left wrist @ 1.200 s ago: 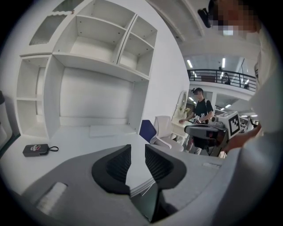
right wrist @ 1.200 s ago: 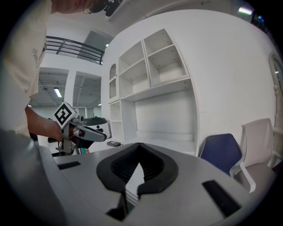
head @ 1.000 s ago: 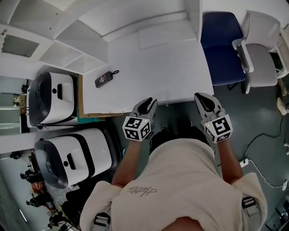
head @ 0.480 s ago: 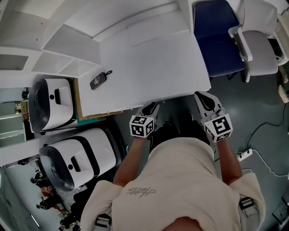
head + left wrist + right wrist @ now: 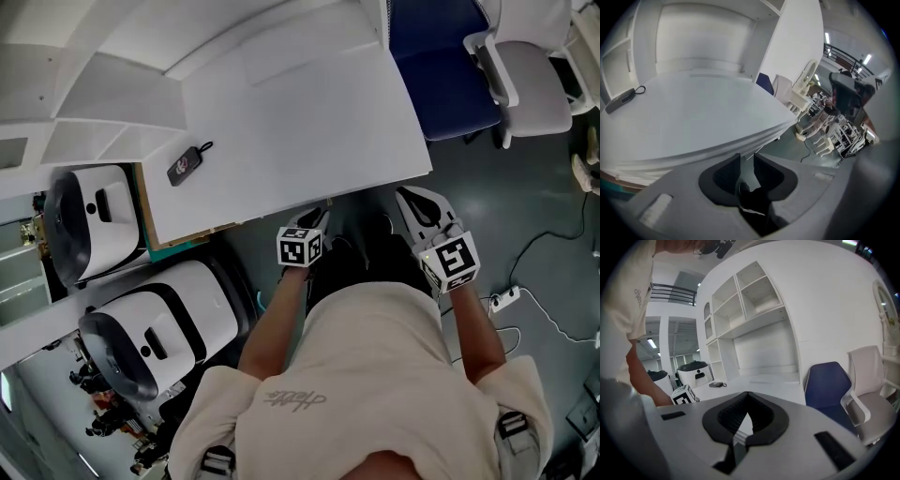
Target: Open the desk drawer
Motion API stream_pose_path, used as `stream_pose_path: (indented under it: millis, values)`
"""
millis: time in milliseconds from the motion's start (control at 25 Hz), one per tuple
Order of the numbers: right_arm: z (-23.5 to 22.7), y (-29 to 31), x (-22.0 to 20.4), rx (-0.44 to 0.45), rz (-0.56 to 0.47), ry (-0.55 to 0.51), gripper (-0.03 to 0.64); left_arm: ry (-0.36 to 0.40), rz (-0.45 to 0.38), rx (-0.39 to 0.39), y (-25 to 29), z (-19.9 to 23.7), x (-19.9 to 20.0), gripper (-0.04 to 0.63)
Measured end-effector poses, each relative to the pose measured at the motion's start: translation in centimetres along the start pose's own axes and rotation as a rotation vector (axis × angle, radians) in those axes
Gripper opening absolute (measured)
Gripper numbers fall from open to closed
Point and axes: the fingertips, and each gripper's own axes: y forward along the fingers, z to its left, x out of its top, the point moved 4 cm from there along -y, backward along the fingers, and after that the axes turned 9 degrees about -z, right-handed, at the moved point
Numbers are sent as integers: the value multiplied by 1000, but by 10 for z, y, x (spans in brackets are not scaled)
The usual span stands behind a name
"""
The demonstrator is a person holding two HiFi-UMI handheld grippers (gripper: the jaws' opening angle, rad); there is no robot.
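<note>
White bench (image 5: 281, 103), front edge: left tool (image 5: 312, 217) was held just beneath, jaws parted, presumably for the drawer; right tool (image 5: 412, 199) was held closed.

White office nook over a dark grey floor

A white counter (image 5: 309, 112) stands against a plain white wall (image 5: 825, 301), with white open shelving (image 5: 112, 84) built in along its far and left sides. To its right a blue padded chair (image 5: 441, 66) is just beside a pale grey chair with white arms (image 5: 530, 70). The floor (image 5: 525, 206) is dark grey, and a white power strip (image 5: 503, 298) with a thin cable lies on it. Left of the counter stand two rounded white-and-black machines (image 5: 159, 328), one nearer than the other (image 5: 80, 220). Further back, the right gripper view shows a railed upper level (image 5: 670, 291) and strip ceiling lights (image 5: 651, 343).
</note>
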Motion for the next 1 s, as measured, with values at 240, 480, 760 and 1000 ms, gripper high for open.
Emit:
stream_pose_path:
  millis: [240,480,760,1000]
  values:
    - [9,16,-3,67,58,-85,-3,-77,53,4,29,14,-29,88]
    - [8,28,-5,74,72,-70,-3,-133,81,17,53,29,-43,89]
    - [4,30,-12,82,95,-46,-3,-191,106,27,78,40,-52,95]
    - [-10,25,-17,58,102,12,-3,-225,125,48,92,38,-54,94]
